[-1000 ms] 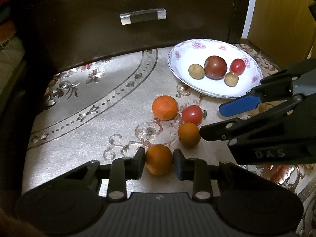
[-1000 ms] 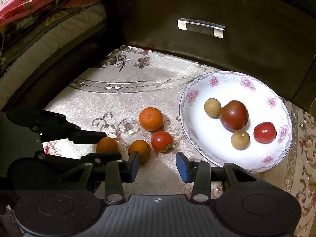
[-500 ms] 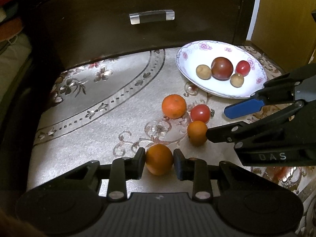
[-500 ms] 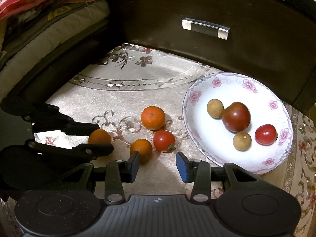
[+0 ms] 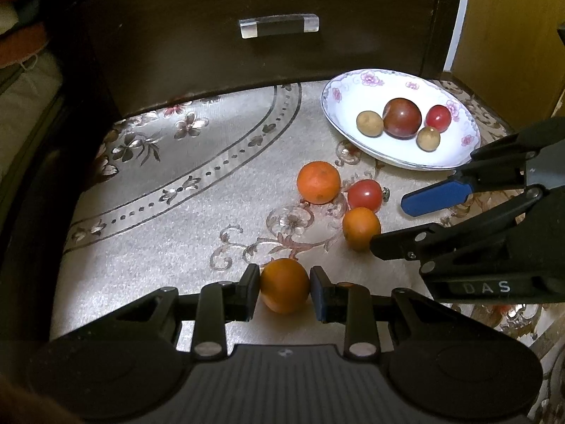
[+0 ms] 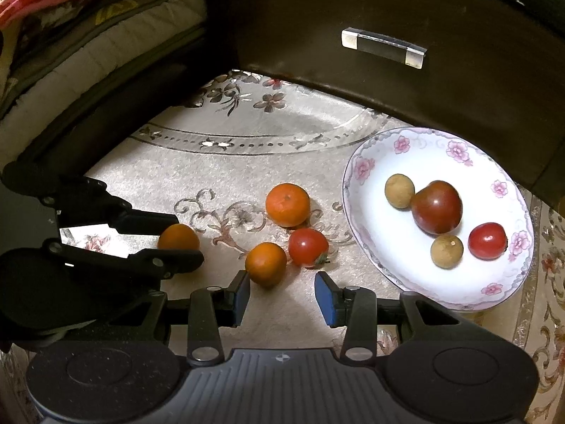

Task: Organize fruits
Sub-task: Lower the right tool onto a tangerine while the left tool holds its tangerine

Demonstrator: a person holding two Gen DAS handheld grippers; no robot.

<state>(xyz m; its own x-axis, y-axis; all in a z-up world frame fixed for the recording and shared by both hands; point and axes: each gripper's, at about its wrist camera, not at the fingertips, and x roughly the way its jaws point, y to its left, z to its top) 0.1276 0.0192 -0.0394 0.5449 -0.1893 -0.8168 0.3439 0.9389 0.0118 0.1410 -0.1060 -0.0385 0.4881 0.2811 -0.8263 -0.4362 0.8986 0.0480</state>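
Note:
My left gripper (image 5: 284,286) is shut on a small orange (image 5: 284,284), held just above the patterned cloth; it also shows in the right wrist view (image 6: 178,237). My right gripper (image 6: 281,291) is open and empty, just behind another small orange (image 6: 265,263) and a red tomato (image 6: 308,247). A larger orange (image 6: 287,204) lies beyond them. The floral white plate (image 6: 459,289) on the right holds a dark tomato (image 6: 437,206), a red tomato (image 6: 487,240) and two brown longans (image 6: 399,190).
A dark wooden drawer front with a clear handle (image 5: 279,25) stands behind the cloth. Folded bedding (image 6: 70,35) lies at the left. A yellow wooden panel (image 5: 512,35) stands at the far right.
My left gripper has lifted and drawn back a little with the orange held in it. The right gripper has barely moved and stays open.

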